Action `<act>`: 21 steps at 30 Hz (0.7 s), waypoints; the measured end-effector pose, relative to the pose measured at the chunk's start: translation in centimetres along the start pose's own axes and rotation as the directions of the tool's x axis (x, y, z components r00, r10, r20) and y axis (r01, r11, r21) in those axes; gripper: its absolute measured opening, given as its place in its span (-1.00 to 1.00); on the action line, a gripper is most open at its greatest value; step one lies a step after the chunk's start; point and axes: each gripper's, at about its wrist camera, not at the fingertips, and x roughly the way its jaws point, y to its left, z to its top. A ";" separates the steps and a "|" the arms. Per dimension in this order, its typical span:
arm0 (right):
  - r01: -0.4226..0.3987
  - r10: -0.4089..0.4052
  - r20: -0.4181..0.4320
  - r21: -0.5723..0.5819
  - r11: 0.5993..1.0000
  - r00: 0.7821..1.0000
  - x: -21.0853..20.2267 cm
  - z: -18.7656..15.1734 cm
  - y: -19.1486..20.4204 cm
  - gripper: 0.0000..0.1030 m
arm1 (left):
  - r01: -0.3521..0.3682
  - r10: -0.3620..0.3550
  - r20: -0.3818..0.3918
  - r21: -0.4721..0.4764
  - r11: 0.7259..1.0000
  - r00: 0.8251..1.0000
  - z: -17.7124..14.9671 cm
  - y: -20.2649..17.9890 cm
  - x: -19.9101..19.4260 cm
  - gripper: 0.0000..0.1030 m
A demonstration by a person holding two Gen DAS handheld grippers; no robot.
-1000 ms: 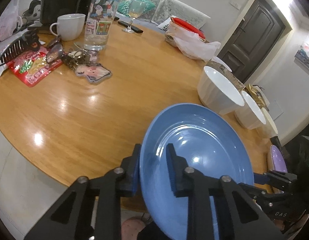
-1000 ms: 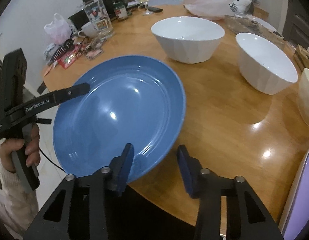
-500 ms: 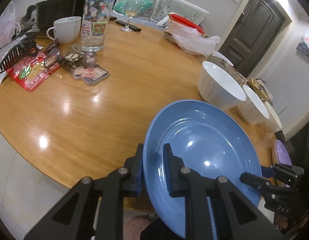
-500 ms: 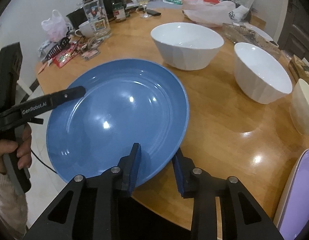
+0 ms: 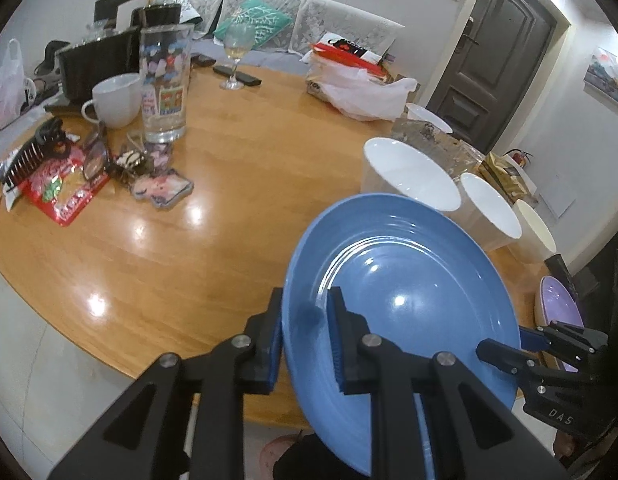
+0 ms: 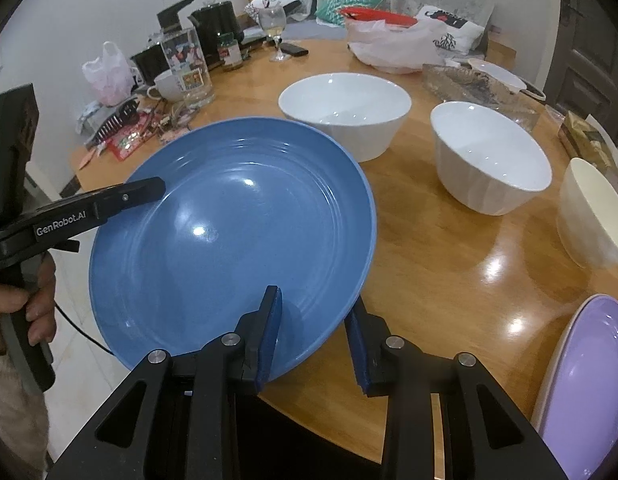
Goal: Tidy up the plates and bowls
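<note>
Over the near edge of the round wooden table [image 6: 449,264], both grippers hold one blue plate [image 6: 237,232].

From the left wrist view, the left gripper [image 5: 307,332] has its fingers closed on the plate's rim, one pad under it and one on its face. Seen from the right wrist, the right gripper [image 6: 313,332] straddles the opposite rim with its fingers narrowly apart; whether both pads press it cannot be told. Beyond the plate stand two white bowls [image 6: 345,108] [image 6: 489,156] and a cream bowl [image 6: 589,208]. A lilac plate [image 6: 589,380] lies at the table's right edge.
</note>
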 end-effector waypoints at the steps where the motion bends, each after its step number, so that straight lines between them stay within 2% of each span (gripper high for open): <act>1: 0.001 -0.001 0.009 0.001 1.000 1.000 -0.4 -0.1 -0.2 -0.47 | -0.001 0.001 0.004 0.004 1.000 1.000 0.0 -0.3 -0.2 -0.68; 9: 0.010 -0.013 0.081 0.034 0.999 0.997 -3.5 -1.3 -2.9 -0.47 | 0.000 -0.001 0.018 0.072 0.997 1.000 0.2 -4.6 -1.6 -0.68; 21: 0.046 -0.074 0.162 0.172 0.984 0.984 -8.1 -5.4 -10.2 -0.47 | 0.033 -0.033 -0.003 0.210 0.977 0.999 -0.1 -15.1 -0.9 -0.64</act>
